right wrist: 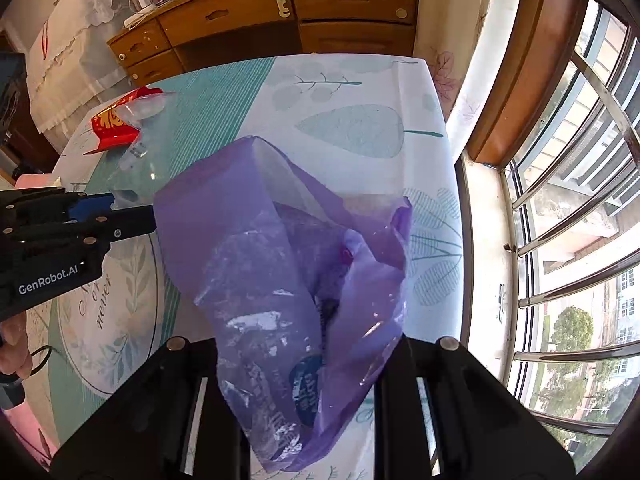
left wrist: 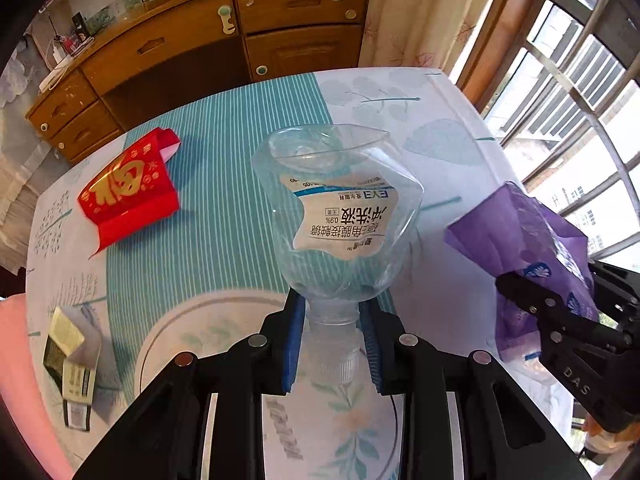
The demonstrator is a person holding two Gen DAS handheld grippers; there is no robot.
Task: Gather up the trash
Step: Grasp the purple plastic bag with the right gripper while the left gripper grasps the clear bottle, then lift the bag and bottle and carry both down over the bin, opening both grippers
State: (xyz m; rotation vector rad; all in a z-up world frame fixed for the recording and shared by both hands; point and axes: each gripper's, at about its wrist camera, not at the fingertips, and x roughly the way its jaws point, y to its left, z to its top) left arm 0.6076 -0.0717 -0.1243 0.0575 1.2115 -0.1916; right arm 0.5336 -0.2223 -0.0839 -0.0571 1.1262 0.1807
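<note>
A: Left to right on the table (left wrist: 448,92), go.

B: Far left, near the edge: small opened carton (left wrist: 70,364), lying flat on the cloth, white and dark panels. Nothing touching it.

A: Next?

B: Red packet with gold print (left wrist: 130,190), lying on the teal striped part of the tablecloth (left wrist: 224,208), top end curled over. Well apart from both grippers.

A: Left gripper?

B: Left gripper (left wrist: 333,320) clamped on the neck of a clear plastic bottle (left wrist: 340,208). Blue pads sit either side of the neck just above the ribbed cap; the pads look to be pressing on it. Bottle body is crushed and dented, white label with Chinese text, base pointing away from the camera. Can't tell whether the base rests on the cloth.

A: Right side?

B: Right gripper (left wrist: 560,320) comes in from the right, closed on a purple plastic bag (right wrist: 280,264). In its own view the bag fills the space between the fingers, so the tips are hidden; the side view shows the fingers pinched on the film. Bag mouth gapes towards the far end of the table. Something pale inside, can't identify it.

A: Bottle vs bag?

B: Bottle is left of the bag, near, not touching, outside it.

A: Background?

B: Wooden drawers (left wrist: 208,40) behind the table, barred window (right wrist: 560,200) on the right.
</note>
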